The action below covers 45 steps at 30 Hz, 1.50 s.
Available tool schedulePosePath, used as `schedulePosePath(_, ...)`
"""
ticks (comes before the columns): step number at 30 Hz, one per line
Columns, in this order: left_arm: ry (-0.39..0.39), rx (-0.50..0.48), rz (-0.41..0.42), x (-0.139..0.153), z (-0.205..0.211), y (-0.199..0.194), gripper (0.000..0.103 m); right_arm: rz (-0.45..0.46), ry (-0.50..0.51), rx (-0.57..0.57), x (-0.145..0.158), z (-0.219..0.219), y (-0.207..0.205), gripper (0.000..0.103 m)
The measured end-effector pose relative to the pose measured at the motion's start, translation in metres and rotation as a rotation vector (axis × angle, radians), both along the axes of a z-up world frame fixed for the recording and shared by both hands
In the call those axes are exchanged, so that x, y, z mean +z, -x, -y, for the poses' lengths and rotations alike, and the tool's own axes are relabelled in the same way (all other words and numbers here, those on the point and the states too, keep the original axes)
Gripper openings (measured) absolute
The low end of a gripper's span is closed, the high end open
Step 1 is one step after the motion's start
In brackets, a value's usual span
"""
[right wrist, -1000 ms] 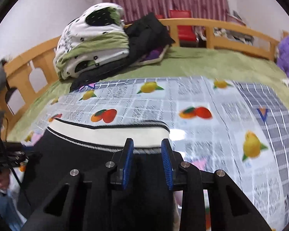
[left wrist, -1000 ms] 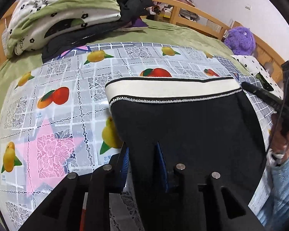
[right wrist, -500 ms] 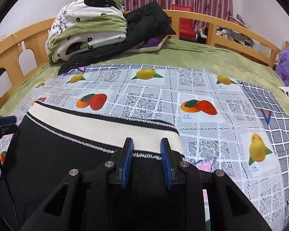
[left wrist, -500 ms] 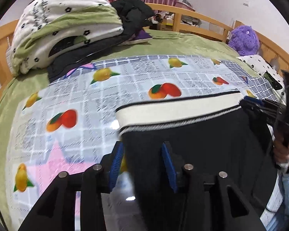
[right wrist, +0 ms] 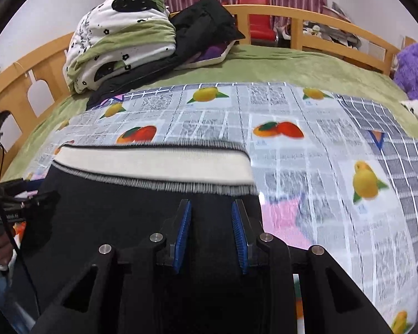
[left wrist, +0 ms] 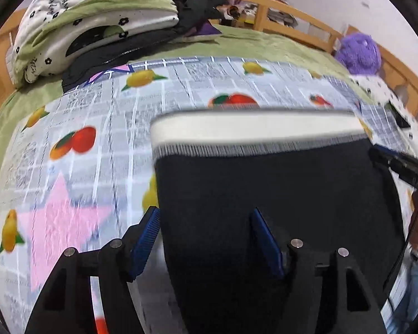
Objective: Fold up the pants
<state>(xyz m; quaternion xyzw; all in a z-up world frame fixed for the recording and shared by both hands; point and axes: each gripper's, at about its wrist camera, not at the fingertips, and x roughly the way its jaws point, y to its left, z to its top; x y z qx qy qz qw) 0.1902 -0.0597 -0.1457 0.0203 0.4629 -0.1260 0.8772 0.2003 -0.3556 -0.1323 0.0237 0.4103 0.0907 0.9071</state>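
Note:
The black pants (left wrist: 264,194) with a cream waistband (left wrist: 250,128) lie on the fruit-print sheet (left wrist: 97,111); they also show in the right wrist view (right wrist: 119,222). My left gripper (left wrist: 206,220) is open wide, its jaws astride the pants' left edge, the cloth between them. My right gripper (right wrist: 211,217) stands partly open over the pants' right edge, just below the waistband (right wrist: 153,164); the cloth lies between the blue pads, and they do not pinch it. Each gripper shows at the side of the other's view.
Folded quilts (right wrist: 119,41) and a black jacket (right wrist: 206,22) are piled at the bed's far left. A purple plush toy (right wrist: 412,66) sits far right. A wooden bed rail (right wrist: 306,25) runs behind. Green blanket (right wrist: 278,66) lies beyond the sheet.
My left gripper has opened wide and let go of the pants. My right gripper has opened a little. The pants now rest flat, waistband farther from both cameras.

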Motion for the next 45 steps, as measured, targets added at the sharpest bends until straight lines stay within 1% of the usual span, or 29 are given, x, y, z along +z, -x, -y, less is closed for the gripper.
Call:
schedulePosePath(1,-0.002,-0.006,-0.003,-0.001,0.001,0.009,0.066,-0.013,-0.003,-0.003,-0.003,0.002,0.01,0.029)
schedulePosePath(5,-0.003,-0.017,-0.021,-0.004,0.002,0.046,0.066,0.005,-0.002,-0.015,-0.003,0.005,0.049,0.029)
schedulePosePath(7,0.003,-0.012,-0.012,-0.003,-0.001,0.069,0.066,0.014,-0.004,-0.038,-0.001,0.009,0.067,0.032)
schedulePosePath(8,0.009,-0.015,-0.012,-0.002,-0.003,0.078,0.066,0.009,-0.013,-0.058,-0.002,0.013,0.073,0.038)
schedulePosePath(9,0.018,-0.023,-0.011,-0.001,-0.005,0.088,0.066,-0.001,-0.028,-0.082,-0.004,0.017,0.079,0.042)
schedulePosePath(12,0.047,-0.047,0.006,0.005,-0.012,0.122,0.068,-0.041,-0.123,-0.127,-0.015,0.032,0.094,0.044)
schedulePosePath(14,0.082,-0.089,-0.026,0.002,-0.014,0.14,0.07,-0.07,-0.184,-0.13,-0.021,0.037,0.104,0.044)
schedulePosePath(16,0.105,-0.112,-0.06,-0.003,-0.014,0.155,0.07,-0.089,-0.215,-0.123,-0.027,0.039,0.11,0.046)
schedulePosePath(17,0.102,-0.126,-0.061,-0.006,-0.012,0.162,0.07,-0.098,-0.227,-0.126,-0.03,0.039,0.112,0.048)
schedulePosePath(20,0.033,-0.142,-0.062,-0.014,0.0,0.173,0.07,-0.125,-0.284,-0.132,-0.037,0.041,0.114,0.048)
schedulePosePath(22,0.002,-0.132,-0.054,-0.019,0.007,0.173,0.07,-0.137,-0.316,-0.137,-0.04,0.045,0.114,0.046)
schedulePosePath(24,-0.035,-0.09,-0.03,-0.023,0.009,0.166,0.069,-0.144,-0.358,-0.134,-0.042,0.047,0.114,0.031)
schedulePosePath(25,-0.045,-0.071,-0.012,-0.024,0.009,0.162,0.066,-0.138,-0.363,-0.131,-0.042,0.047,0.116,0.026)
schedulePosePath(26,-0.042,-0.066,0.003,-0.023,0.007,0.159,0.051,-0.128,-0.35,-0.132,-0.04,0.045,0.119,0.019)
schedulePosePath(27,-0.023,-0.071,0.008,-0.022,0.005,0.158,0.037,-0.122,-0.334,-0.129,-0.037,0.042,0.121,0.017)
schedulePosePath(29,-0.017,-0.079,0.049,-0.012,-0.002,0.161,0.028,-0.114,-0.289,-0.128,-0.03,0.033,0.125,0.015)
schedulePosePath(31,-0.006,-0.074,0.077,-0.001,-0.013,0.16,0.027,-0.119,-0.263,-0.114,-0.025,0.026,0.129,0.015)
schedulePosePath(33,0.027,-0.05,0.065,0.002,-0.027,0.156,0.027,-0.125,-0.297,-0.089,-0.024,0.024,0.134,0.015)
schedulePosePath(34,0.041,-0.049,0.037,-0.003,-0.031,0.152,0.028,-0.128,-0.311,-0.076,-0.026,0.02,0.137,0.016)
schedulePosePath(35,0.041,-0.05,-0.005,-0.012,-0.032,0.149,0.032,-0.131,-0.302,-0.073,-0.03,0.016,0.138,0.02)
schedulePosePath(36,0.025,-0.049,-0.038,-0.02,-0.032,0.148,0.038,-0.131,-0.268,-0.081,-0.035,0.012,0.139,0.023)
schedulePosePath(37,0.016,-0.057,-0.044,-0.022,-0.032,0.151,0.038,-0.129,-0.253,-0.085,-0.037,0.012,0.141,0.027)
schedulePosePath(38,0.008,-0.073,-0.029,-0.019,-0.034,0.157,0.041,-0.128,-0.238,-0.088,-0.036,0.012,0.142,0.034)
schedulePosePath(39,0.004,-0.086,-0.025,-0.016,-0.035,0.162,0.044,-0.131,-0.217,-0.085,-0.033,0.013,0.144,0.036)
schedulePosePath(40,0.005,-0.092,-0.021,-0.013,-0.038,0.168,0.044,-0.122,-0.177,-0.074,-0.027,0.012,0.147,0.036)
schedulePosePath(41,0.009,-0.085,-0.013,-0.009,-0.043,0.173,0.045,-0.092,-0.122,-0.073,-0.02,0.011,0.153,0.036)
schedulePosePath(42,0.017,-0.073,-0.003,-0.005,-0.049,0.177,0.048,-0.069,-0.084,-0.085,-0.015,0.011,0.157,0.035)
schedulePosePath(43,0.048,-0.059,0.008,-0.001,-0.057,0.181,0.049,-0.043,-0.057,-0.098,-0.01,0.011,0.161,0.034)
schedulePosePath(45,0.084,-0.028,0.028,0.006,-0.068,0.185,0.049,-0.038,-0.087,-0.082,-0.009,0.009,0.166,0.032)
